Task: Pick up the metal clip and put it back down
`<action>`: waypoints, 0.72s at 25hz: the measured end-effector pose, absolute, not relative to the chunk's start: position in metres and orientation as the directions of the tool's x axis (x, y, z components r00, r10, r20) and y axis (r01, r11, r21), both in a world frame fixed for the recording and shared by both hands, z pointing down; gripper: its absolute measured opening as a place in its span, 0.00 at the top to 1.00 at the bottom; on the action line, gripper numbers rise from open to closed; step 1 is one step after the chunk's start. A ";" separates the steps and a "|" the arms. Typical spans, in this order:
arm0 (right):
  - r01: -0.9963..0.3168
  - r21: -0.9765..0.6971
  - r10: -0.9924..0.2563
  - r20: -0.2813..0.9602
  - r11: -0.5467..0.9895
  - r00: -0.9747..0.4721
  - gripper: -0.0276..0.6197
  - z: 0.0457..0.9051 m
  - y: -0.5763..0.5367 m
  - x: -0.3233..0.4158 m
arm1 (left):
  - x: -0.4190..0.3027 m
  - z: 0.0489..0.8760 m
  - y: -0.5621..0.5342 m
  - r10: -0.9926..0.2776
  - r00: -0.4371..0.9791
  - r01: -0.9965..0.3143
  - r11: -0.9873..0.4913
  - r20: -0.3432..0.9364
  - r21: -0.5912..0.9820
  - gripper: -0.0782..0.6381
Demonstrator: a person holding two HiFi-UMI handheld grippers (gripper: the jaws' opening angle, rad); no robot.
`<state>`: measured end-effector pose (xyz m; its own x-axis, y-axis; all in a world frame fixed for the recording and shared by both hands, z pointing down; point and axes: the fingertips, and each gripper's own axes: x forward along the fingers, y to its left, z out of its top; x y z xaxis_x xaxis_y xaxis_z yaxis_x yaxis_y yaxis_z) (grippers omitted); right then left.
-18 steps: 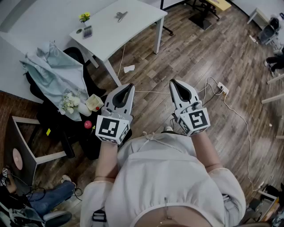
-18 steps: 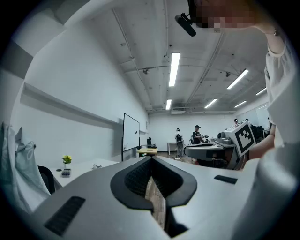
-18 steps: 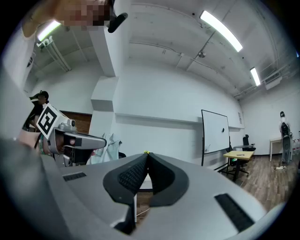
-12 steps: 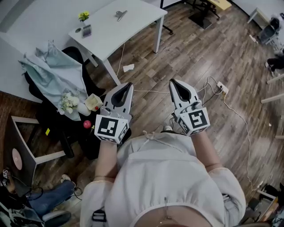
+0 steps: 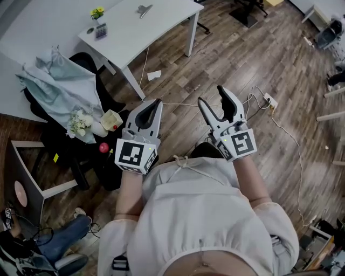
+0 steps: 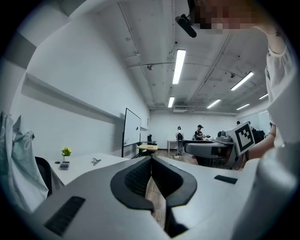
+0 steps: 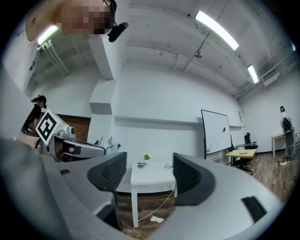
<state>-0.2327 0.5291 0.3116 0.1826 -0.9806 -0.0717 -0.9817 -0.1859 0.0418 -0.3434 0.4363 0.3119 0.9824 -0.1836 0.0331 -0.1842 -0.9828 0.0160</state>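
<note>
The metal clip [image 5: 143, 9] lies on the white table [image 5: 156, 24] at the far top of the head view, well away from both grippers. My left gripper [image 5: 152, 104] is held over the wood floor, jaws shut and empty. To its right, my right gripper [image 5: 214, 97] has its jaws open with nothing between them. The left gripper view shows the clip [image 6: 96, 161] small on the table at the left, beyond my shut left gripper [image 6: 151, 160]. Through my open right gripper [image 7: 149, 174] I see the table [image 7: 152, 177] and the clip [image 7: 167, 166].
A yellow flower [image 5: 97, 12] and a calculator [image 5: 101, 31] sit on the table's left end. A chair draped in pale blue cloth [image 5: 59, 81] and white flowers [image 5: 81, 121] are at the left. A cable and power strip [image 5: 268, 102] lie on the floor at the right.
My right gripper's jaws have opened and it has shifted slightly forward. The table has slid toward the top of the head view. The left gripper stays shut.
</note>
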 end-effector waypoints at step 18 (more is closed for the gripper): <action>-0.996 -0.034 -0.995 -0.045 -0.087 0.088 0.22 0.333 0.424 -0.050 | -0.232 0.337 0.340 -0.478 0.875 -0.481 -0.876 0.075 0.027 0.87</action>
